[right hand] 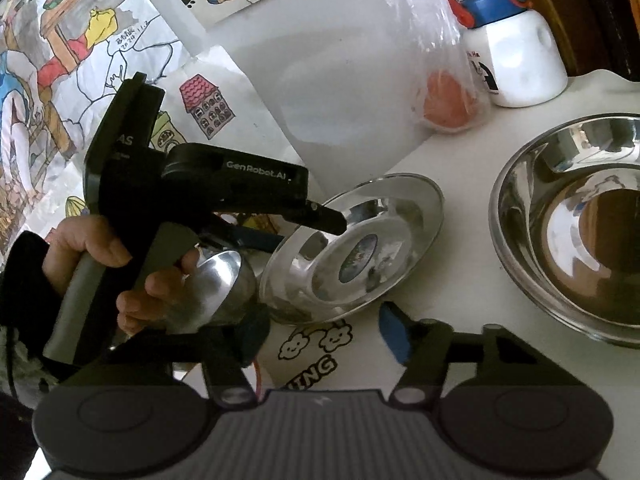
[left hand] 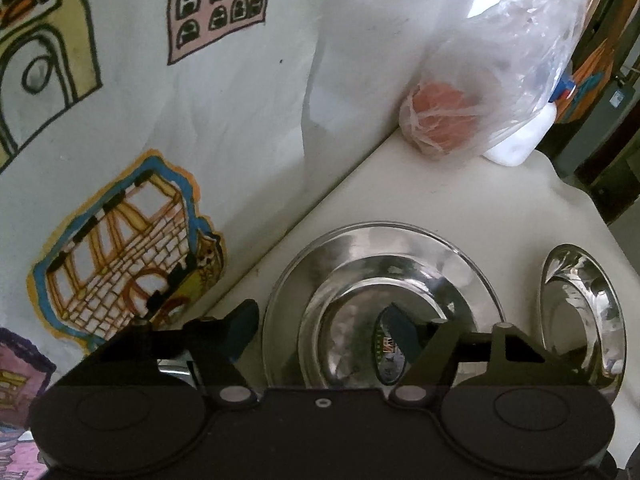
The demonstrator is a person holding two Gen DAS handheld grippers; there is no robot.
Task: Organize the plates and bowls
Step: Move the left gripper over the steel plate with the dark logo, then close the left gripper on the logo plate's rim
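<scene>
"GenRobot.AI" is printed in pale letters on the black body of the left gripper (right hand: 320, 220), and "AS" is read on its rear block. The letters "ING" are seen on the table cover (right hand: 312, 368). The plate's sticker (right hand: 358, 258) is illegible.

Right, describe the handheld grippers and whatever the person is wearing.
The left gripper is black with a grey handle, blue finger pads and white "GenRobot.AI" lettering. The right gripper has a ribbed grey-black body and blue pads. The hand emerges from a black sleeve.
</scene>
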